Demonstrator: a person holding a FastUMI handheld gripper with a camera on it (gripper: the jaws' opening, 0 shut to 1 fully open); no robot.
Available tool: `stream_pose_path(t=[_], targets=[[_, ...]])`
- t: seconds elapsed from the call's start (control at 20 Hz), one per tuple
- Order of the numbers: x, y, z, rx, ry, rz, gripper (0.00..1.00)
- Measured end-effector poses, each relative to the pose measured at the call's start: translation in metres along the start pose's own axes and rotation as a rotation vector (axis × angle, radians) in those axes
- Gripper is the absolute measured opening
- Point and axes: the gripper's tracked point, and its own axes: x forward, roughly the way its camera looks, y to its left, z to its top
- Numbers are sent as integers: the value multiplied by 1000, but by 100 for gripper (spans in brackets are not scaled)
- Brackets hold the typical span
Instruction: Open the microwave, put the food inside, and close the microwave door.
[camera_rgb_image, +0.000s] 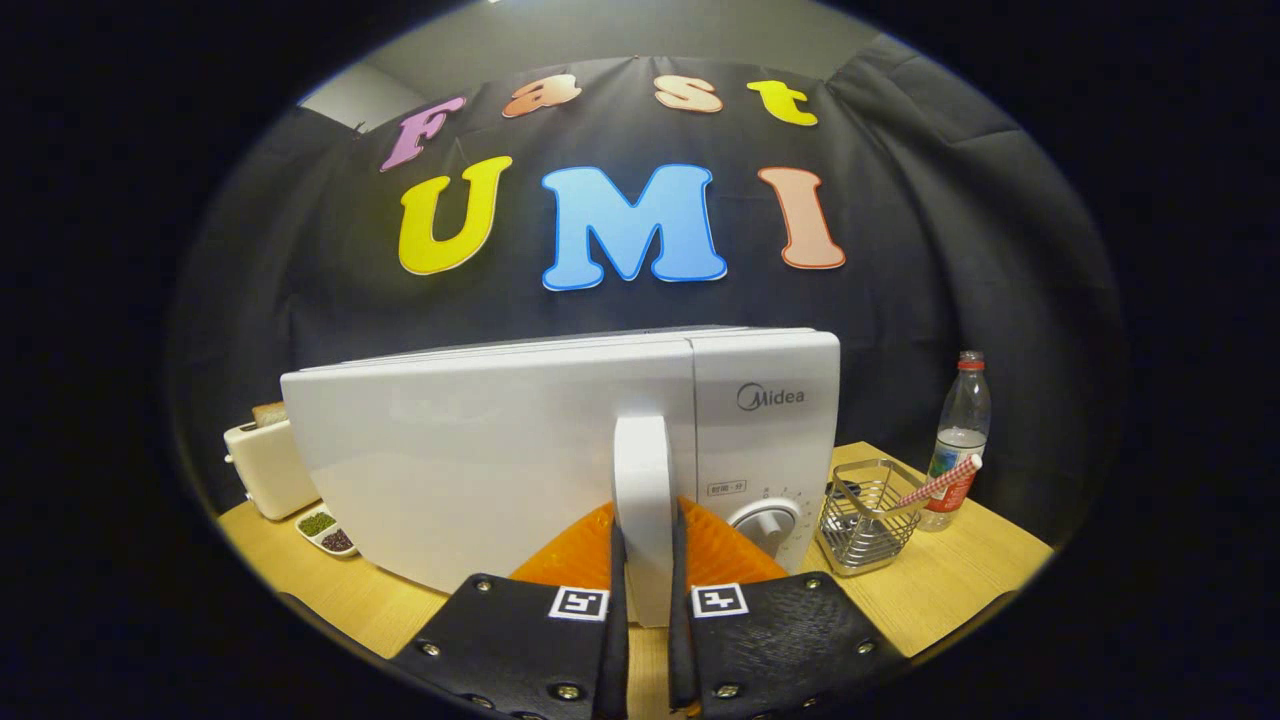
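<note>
at the lower middle of the frame the gripper (645, 575) is clenched on the door handle (641, 500) of the white microwave (480, 450), so opening has only begun; loading food and closing remain.

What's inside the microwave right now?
Cannot tell. The white door hides the inside of the microwave, and it is not see-through. The tool is shut on the door handle, one finger on each side.

Light wooden table (940, 590), microwave (560, 440) set on it, toaster (268, 468) and two-part dish (327, 530) at one side, wire basket (865, 515) and bottle (958, 440) at the other, gripper (647, 585) fingers closed on microwave handle (641, 480).
</note>
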Motion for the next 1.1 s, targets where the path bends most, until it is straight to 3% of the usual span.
stream_pose_path(t=[0.15, 0.25, 0.7, 1.1], targets=[[-18, 5, 0, 36, 1, -5, 16], [-39, 10, -4, -25, -23, -12, 16], [-183, 101, -33, -58, -50, 274, 15], [-255, 196, -51, -129, -124, 306, 15]])
